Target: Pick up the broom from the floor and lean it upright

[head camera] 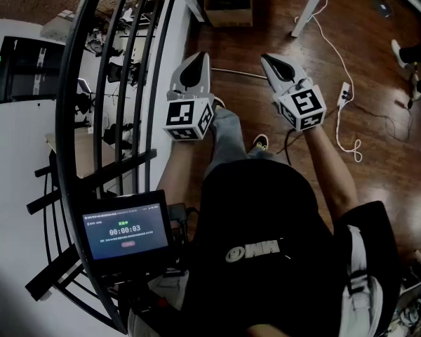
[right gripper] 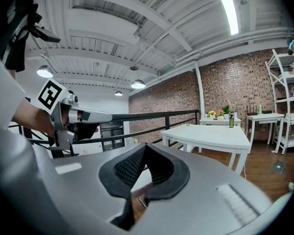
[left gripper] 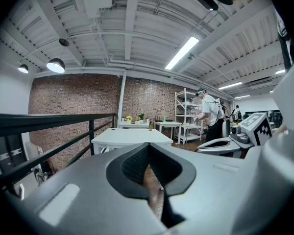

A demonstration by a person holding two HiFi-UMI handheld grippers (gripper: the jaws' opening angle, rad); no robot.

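No broom shows in any view. In the head view my left gripper (head camera: 200, 58) and right gripper (head camera: 268, 60) are held side by side, chest high, over the brown wooden floor (head camera: 266, 34), both roughly level and pointing forward. The left gripper's (left gripper: 148, 144) jaws meet at the tips with nothing between them. In its own view the right gripper (right gripper: 145, 145) is likewise shut and empty. Each gripper also appears in the other's view: the right gripper (left gripper: 220, 144) on the right side, the left gripper (right gripper: 105, 115) on the left.
A black metal railing (head camera: 77, 118) curves along my left. Ahead stand a white table (left gripper: 130, 137), a cardboard box (head camera: 228, 2) and a white table leg (head camera: 312, 5). A white cable with a power strip (head camera: 345, 93) lies on the floor at right. A person (left gripper: 210, 112) works at distant shelves.
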